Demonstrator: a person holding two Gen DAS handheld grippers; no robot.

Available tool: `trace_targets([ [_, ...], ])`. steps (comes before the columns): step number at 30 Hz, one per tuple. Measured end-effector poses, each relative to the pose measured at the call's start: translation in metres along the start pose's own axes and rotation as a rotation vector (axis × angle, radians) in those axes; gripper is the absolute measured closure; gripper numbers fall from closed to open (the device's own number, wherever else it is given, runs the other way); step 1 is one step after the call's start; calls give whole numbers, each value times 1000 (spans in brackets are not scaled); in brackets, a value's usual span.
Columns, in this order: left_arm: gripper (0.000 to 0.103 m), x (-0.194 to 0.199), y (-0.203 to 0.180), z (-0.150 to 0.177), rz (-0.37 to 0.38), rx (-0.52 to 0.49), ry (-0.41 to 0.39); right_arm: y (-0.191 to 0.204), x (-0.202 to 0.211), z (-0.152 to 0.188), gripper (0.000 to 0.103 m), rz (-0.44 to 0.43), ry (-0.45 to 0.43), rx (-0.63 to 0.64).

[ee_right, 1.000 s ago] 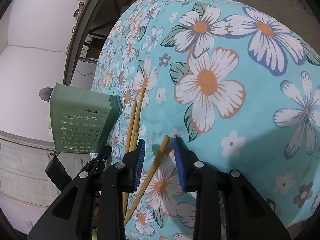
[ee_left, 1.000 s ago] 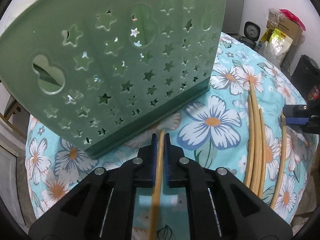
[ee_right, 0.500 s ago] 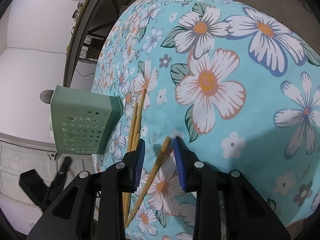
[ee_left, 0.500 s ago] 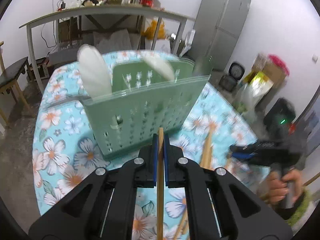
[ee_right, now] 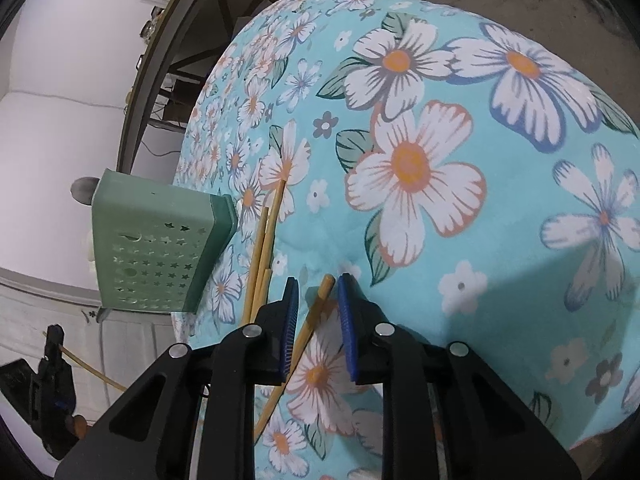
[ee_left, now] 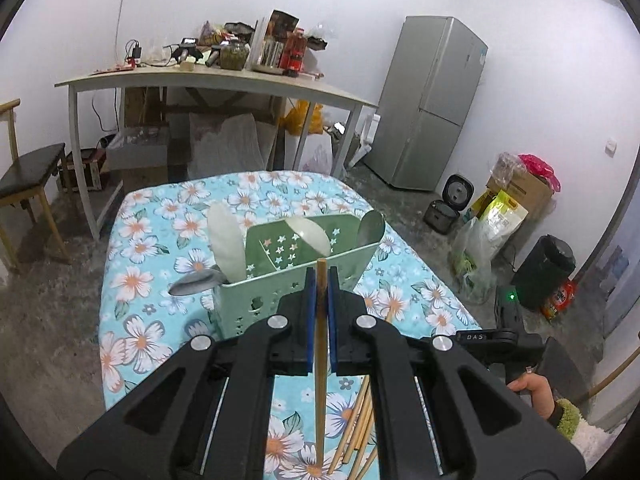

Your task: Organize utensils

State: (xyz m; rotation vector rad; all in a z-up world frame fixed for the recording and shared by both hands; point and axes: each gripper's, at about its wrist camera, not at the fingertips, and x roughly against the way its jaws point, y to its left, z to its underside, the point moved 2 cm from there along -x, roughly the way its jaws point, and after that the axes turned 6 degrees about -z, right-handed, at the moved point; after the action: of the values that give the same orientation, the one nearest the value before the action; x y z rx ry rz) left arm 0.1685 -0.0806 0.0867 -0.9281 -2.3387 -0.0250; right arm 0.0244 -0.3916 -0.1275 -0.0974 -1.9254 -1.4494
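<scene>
Chopstick (ee_left: 320,344), light and stiff, was pinched near its end by the left claw (ee_left: 319,280); right claw (ee_right: 318,300) was closing around another chopstick (ee_right: 308,328).

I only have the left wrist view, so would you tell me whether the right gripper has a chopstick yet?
Observer: Not gripped yet. The right gripper is closing its jaws around a chopstick lying on the cloth, with a gap showing on each side of it.
Operator: Thank you. Is that chopstick apart from the rest?
Observer: Yes. The other chopsticks lie bundled to its left in the right wrist view, nearer the holder.
</scene>
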Motion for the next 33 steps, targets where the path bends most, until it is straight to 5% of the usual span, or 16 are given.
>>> trace_targets([
  [9,99,9,3,6,-7,10,-15,17,-16,5,81,69,10,63],
  [12,99,9,9,7,-12,27,-17,25,-20,8,89,122,-7,130],
  [18,99,16,15,2,-21,38,-36,32,-3,7,93,13,-37,128],
  [25,99,45,13,-32,5,37,-162,89,45,3,97,-82,-117,286],
  [33,99,79,15,-85,43,76,-377,130,87,13,97,-97,-210,436],
])
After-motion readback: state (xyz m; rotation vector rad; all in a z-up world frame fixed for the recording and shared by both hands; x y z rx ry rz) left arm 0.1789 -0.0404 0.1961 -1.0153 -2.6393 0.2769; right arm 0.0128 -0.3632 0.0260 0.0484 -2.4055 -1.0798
